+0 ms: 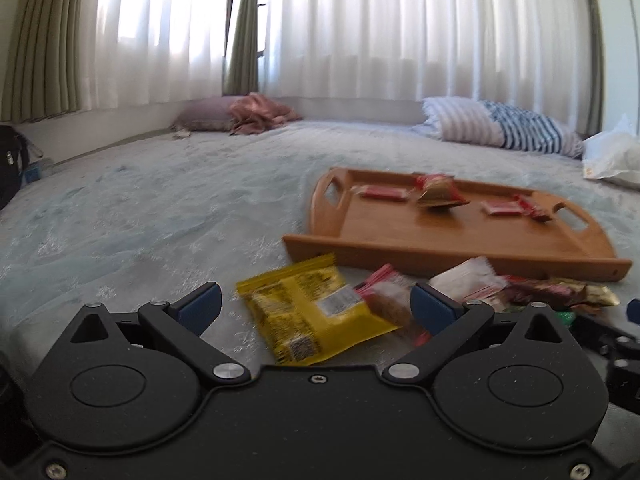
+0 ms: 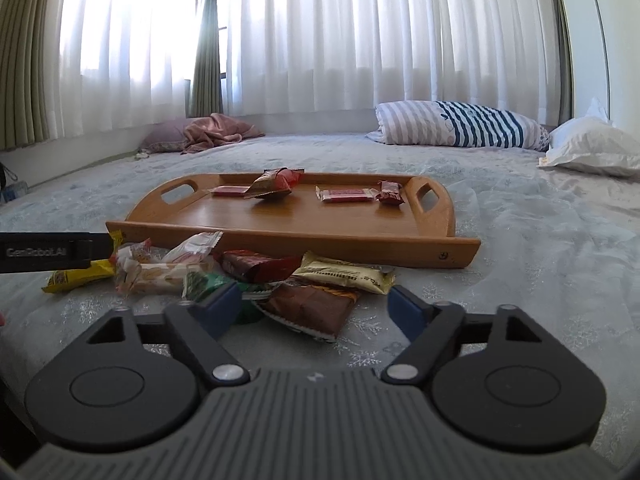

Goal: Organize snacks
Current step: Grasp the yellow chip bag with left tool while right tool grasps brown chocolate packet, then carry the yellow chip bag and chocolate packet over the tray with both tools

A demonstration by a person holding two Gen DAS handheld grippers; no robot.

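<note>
A wooden tray [image 1: 440,258] [image 2: 280,240] lies on the bed with several red and brown snack packets on it. A heap of loose snacks lies in front of its near wall. My left gripper [image 1: 314,298] is open, and a yellow packet [image 1: 312,316] lies on the bedcover between its blue pads, untouched. My right gripper [image 2: 312,300] is open too, with a brown packet [image 2: 312,308] lying between its fingers and a green one [image 2: 200,282] by the left pad. A cream bar [image 2: 348,276] and a clear-wrapped biscuit [image 2: 160,274] lie just beyond. The left gripper's body [image 2: 56,250] shows at the left edge.
The pale patterned bedcover [image 2: 540,260] spreads on all sides. At the far edge lie a striped pillow [image 2: 460,124], a white pillow [image 2: 592,148] and a pink cloth on a mauve cushion [image 2: 208,130]. White curtains hang behind. A dark bag [image 1: 10,160] stands at the far left.
</note>
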